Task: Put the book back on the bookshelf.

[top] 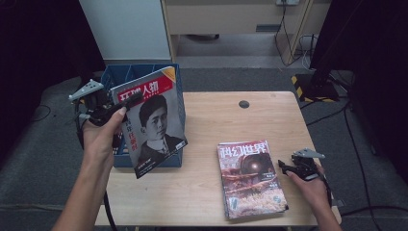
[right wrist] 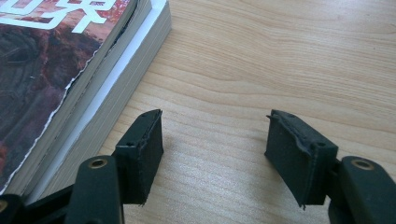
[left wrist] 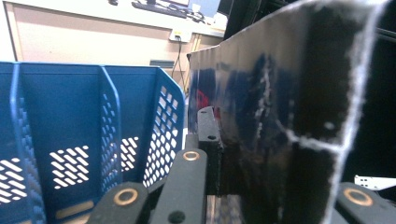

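High view: blue file rack (top: 171,159) at bench (top: 202,192) 9 o'clock edge; magazine stack (top: 251,179) at 4 o'clock. Left hand-held gripper (top: 126,105) raised, clamped on portrait magazine (top: 154,120), tilted before rack. Right hand-held gripper (top: 284,167) low at stack's 3 o'clock, jaws apart, nothing between.

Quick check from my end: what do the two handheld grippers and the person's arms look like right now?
Both the left gripper and the right gripper are black, each topped by a grey three-cornered plate. The jaws are flat black blocks on arms with brass-coloured rivets. A dark cable trails from each. The forearms are bare, with no sleeves or gloves.
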The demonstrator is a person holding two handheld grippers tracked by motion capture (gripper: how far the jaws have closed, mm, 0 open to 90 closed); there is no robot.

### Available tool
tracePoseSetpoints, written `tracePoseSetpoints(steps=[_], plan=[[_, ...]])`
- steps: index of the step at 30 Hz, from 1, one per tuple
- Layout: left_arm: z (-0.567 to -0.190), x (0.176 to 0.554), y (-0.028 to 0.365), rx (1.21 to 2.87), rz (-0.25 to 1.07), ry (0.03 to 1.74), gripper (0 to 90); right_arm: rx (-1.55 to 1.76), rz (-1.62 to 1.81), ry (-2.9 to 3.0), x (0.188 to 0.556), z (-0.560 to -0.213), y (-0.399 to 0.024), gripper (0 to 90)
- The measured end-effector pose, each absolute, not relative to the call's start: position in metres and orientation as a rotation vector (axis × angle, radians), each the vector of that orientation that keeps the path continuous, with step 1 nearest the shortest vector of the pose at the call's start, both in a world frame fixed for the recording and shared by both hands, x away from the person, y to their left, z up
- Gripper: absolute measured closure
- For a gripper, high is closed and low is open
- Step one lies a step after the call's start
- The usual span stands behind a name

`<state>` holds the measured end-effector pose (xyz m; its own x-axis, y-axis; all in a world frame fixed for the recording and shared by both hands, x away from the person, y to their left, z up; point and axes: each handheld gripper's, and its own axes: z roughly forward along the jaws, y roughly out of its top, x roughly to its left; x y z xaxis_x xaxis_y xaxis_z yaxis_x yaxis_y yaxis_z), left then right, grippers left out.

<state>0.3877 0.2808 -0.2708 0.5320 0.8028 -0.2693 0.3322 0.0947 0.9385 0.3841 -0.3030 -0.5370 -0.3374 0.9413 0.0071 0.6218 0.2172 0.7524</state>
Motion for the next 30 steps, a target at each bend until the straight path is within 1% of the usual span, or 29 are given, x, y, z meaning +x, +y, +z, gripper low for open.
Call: tracePoseSetpoints(steps=[30], plan=[[-0.259,0.377,0.324,1.442,0.538,1.09,85.9,1.44,0.932,2.042,0.384,-0.537,-0.303,36.2]])
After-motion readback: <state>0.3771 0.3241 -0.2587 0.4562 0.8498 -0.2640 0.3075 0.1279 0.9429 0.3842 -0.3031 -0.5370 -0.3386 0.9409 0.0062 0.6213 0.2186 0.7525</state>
